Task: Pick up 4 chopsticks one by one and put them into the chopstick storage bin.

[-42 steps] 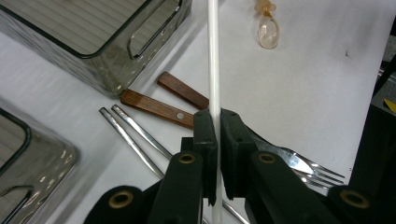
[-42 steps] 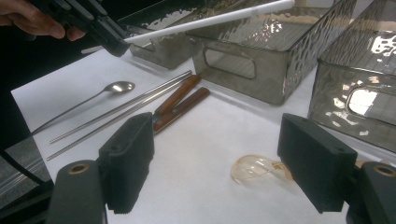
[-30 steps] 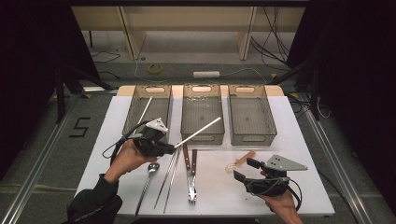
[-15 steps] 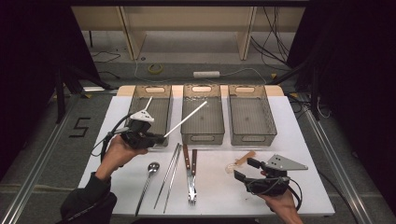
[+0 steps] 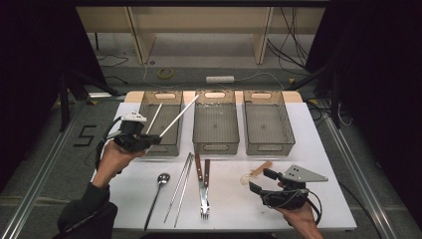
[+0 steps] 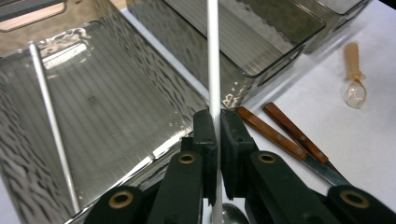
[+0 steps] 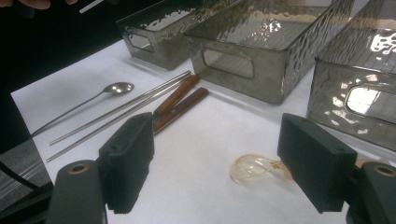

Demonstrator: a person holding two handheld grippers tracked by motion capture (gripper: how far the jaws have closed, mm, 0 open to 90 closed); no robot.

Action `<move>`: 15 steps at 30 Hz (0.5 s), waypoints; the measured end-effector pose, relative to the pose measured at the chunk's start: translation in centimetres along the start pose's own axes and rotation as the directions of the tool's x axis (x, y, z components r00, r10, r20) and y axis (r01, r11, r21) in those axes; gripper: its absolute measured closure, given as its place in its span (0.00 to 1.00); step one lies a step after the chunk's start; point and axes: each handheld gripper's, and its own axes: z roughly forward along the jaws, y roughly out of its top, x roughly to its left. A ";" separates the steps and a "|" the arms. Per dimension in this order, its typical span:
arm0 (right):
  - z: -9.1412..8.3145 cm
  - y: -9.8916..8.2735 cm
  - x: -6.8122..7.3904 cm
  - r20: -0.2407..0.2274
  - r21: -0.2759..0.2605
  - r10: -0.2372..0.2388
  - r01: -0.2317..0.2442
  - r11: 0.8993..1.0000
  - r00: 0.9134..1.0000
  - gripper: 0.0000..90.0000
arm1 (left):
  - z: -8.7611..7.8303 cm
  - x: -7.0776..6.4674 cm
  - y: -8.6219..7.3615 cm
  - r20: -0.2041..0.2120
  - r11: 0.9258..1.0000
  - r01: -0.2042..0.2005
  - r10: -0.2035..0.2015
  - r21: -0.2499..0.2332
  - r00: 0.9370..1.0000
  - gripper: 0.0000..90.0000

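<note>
Two hand-held tongs work over a white bench (image 5: pixel 318 149) laid with cutlery. Nearest, the right tongs (image 5: pixel 263 180) rest low on the bench, jaws spread wide and empty; between and just ahead of them lies a clear plastic spoon (image 7: pixel 256 169) with a tan handle, untouched. Off to their left lie two wooden-handled utensils (image 5: pixel 203 186) side by side, one at least a fork, then a pair of metal chopsticks (image 5: pixel 180 186) and a long metal spoon (image 5: pixel 157 196). Farther up the bench, the left tongs (image 5: pixel 155 139) are clamped narrow on the lower end of a white chopstick (image 6: pixel 213 56), which slants up and away from them over the left bin (image 5: pixel 171 144), its far tip near the rim of the middle bin (image 5: pixel 215 147). A second white chopstick (image 6: pixel 51 123) lies inside the left bin, just beyond the left tongs, slanting along its floor. Three smoked-plastic bins stand in a row at the far side of the bench; the right bin (image 5: pixel 267 145) lies farthest from the left tongs, straight beyond the right ones.
</note>
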 end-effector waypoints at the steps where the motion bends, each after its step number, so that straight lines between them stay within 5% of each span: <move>1: 0.0 0.0 0.0 -0.001 -0.001 -0.002 0.002 1.000 1.000 0.31 | -0.1 0.2 0.0 -0.003 1.000 0.004 -0.004 0.001 1.000 0.95; 15: 0.0 0.0 0.1 -0.002 0.000 -0.006 0.006 1.000 1.000 0.31 | 0.0 2.6 -0.1 -0.076 0.996 0.076 -0.079 -0.042 0.994 0.95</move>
